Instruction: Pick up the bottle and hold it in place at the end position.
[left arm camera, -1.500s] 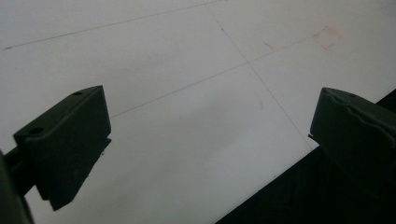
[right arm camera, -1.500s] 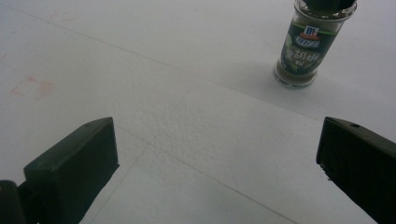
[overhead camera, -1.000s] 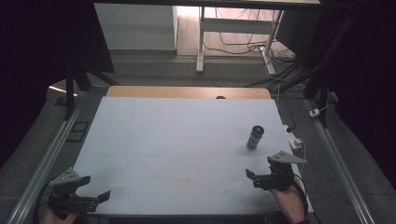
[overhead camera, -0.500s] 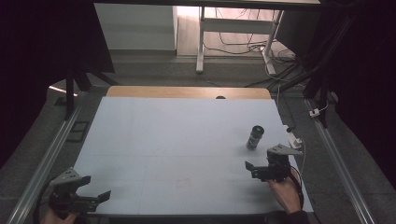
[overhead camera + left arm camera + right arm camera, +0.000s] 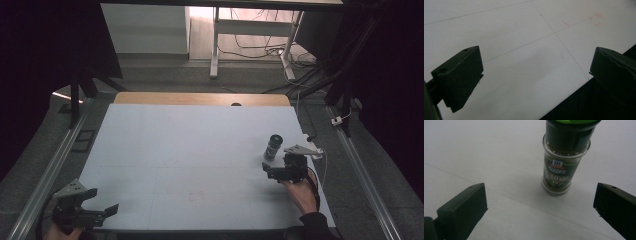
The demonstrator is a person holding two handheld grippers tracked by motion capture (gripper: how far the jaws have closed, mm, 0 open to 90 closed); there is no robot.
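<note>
One spice jar (image 5: 273, 146) stands upright on the white table (image 5: 190, 150), toward its right side and well in from the far edge; in the right gripper view the spice jar (image 5: 564, 160) shows a dark cap with a green rim, a clear body of dark seasoning and a label with a red and blue mark. There are two grippers. The right gripper (image 5: 278, 171) sits just on the near side of the jar, its jaws spread wide and pointed at it, with the jar ahead of the tips and touching neither one. The left gripper (image 5: 95, 210) rests at the near left corner of the table, well apart from the jar, its jaws also wide with nothing between them but bare tabletop. One faint red square mark (image 5: 596, 19) and a few thin pencil lines cross the table surface.
</note>
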